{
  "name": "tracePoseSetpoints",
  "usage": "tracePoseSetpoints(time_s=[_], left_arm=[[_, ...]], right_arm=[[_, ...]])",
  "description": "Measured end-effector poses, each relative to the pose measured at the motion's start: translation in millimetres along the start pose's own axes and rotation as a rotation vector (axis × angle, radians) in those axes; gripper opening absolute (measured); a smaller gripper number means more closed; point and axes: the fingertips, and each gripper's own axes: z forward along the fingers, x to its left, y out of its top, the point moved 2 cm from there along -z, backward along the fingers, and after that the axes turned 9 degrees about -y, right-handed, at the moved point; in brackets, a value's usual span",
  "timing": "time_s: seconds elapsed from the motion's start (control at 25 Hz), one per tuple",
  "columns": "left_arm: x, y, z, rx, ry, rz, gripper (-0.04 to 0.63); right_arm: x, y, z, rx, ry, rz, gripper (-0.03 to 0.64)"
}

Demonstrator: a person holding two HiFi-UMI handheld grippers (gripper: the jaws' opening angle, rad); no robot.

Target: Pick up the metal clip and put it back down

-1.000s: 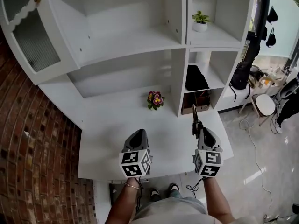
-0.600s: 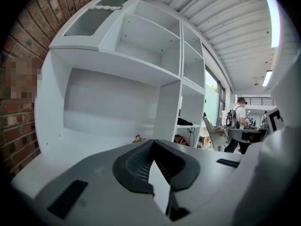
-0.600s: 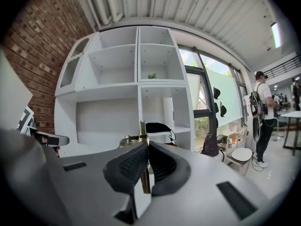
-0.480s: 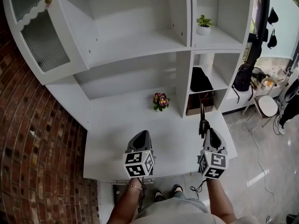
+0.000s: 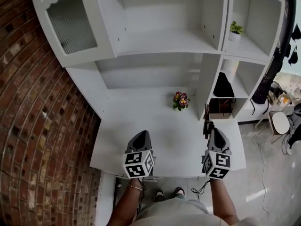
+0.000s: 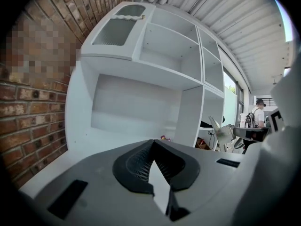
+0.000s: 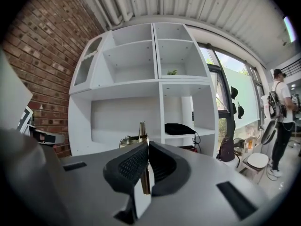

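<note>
Metal clip [image 5: 206, 119] comes first: it is up off the desk, pinched in the right gripper [image 5: 210, 131] and standing upright above the jaws. Going down by size, a brick wall [image 5: 37, 102] fills the left side. Against it stands a white shelf unit [image 5: 160, 41], whose lower part is a broad desk top [image 5: 141, 126]. A black bag [image 5: 223, 86] lies in a side compartment (nothing to do with the job).

Both grippers hover over the desk's near edge, well apart from one another. The left gripper [image 5: 141, 134] has its jaws closed tip to tip with nothing between them. The right one's jaws are pressed together on the clip's lower end, and the brass-coloured top pokes out beyond the tips. A small pot of flowers [image 5: 180, 100] sits near the back of the desk, ahead of the clip and apart from it.

By my reading the pick-up half is done and the putting-down half is in hand. The next move calls for lowering the right gripper until the clip rests on a bare patch of desk. The jaws should then ease apart gently so that it does not tip or slide.
</note>
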Motion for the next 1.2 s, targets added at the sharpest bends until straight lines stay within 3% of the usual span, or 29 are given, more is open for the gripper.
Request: tracePoseSetpoints(time_s=[0.68,1.2], left_arm=[[94,2,-94,-0.069,0.328,-0.059,0.011],[115,-22,-118,-0.067,0.430,-0.117,0.011]], right_arm=[[113,7,39,-0.008,0.275,-0.032,0.006],[145,-8,58,0.023,0.382,-0.150,0.006]])
